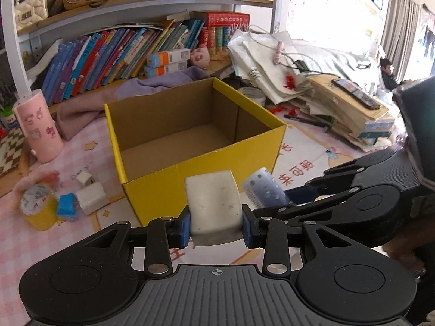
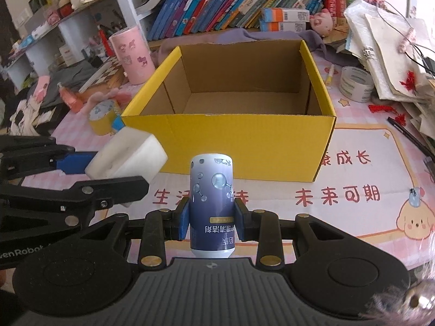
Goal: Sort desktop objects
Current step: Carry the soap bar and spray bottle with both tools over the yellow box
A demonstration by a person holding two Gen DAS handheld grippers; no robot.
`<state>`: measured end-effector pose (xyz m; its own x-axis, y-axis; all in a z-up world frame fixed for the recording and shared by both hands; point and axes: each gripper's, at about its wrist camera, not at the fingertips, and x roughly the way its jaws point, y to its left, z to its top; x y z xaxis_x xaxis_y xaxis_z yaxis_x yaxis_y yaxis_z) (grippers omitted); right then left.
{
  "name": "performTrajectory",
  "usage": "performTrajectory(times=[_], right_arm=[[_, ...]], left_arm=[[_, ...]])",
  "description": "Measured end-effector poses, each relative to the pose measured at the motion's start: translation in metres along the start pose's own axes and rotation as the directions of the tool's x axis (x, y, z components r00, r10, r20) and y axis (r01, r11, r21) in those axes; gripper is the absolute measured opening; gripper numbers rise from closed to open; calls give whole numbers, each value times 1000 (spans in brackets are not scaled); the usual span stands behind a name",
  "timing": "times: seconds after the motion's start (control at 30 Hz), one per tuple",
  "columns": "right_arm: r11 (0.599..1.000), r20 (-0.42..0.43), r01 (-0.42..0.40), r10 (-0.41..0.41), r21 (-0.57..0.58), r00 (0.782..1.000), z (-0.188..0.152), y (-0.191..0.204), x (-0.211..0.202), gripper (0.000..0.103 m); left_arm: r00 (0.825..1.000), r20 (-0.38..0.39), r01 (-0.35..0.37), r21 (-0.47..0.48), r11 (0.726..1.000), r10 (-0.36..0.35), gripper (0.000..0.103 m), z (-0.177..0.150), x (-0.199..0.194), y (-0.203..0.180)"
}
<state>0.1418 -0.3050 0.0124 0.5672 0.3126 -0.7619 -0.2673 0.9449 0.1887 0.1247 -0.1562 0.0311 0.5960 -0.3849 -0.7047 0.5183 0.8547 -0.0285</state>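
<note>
The left gripper [image 1: 214, 226] had its jaws clenched on a scuffed white foam block [image 1: 213, 206], its long axis standing upright. The right gripper [image 2: 211, 218] grasped a blue-violet bottle [image 2: 211, 203] printed with bubbles, pointing away from the camera. Both were held above the worktop [image 2: 353, 203], just before the empty yellow cardboard box [image 2: 244, 146].

Bright daylight from the window [image 1: 339, 8] at upper right of the left view — blown out to white there. Even, soft light on the mat [image 2: 353, 163]; only faint shadows inside the box [image 2: 231, 92]. Strong fisheye bending of the shelves [image 1: 136, 2] toward the edges — dark corners. Slight blur on the bottle [image 1: 265, 190] in the left view; sharp centre in the right.
</note>
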Motion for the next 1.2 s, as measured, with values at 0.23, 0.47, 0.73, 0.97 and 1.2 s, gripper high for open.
performTrajectory(times=[0.23, 0.47, 0.73, 0.97, 1.2], right_arm=[[1000, 7, 26, -26, 1, 1000, 5, -3, -1, 30], [999, 2, 34, -34, 7, 999, 9, -10, -2, 30], [999, 76, 45, -45, 10, 996, 28, -17, -18, 30], [997, 194, 51, -40, -53, 980, 65, -21, -35, 30], [992, 223, 54, -28, -111, 974, 102, -35, -13, 30]], left_arm=[[1000, -5, 19, 13, 1000, -19, 34, 8, 1, 2], [995, -25, 99, 33, 995, -98, 34, 12, 13, 0], [992, 70, 106, 2, 994, -105, 34, 32, 9, 3], [986, 161, 47, -6, 999, -46, 34, 57, -3, 18], [987, 158, -12, 14, 1000, 9, 34, 88, 20, 40]])
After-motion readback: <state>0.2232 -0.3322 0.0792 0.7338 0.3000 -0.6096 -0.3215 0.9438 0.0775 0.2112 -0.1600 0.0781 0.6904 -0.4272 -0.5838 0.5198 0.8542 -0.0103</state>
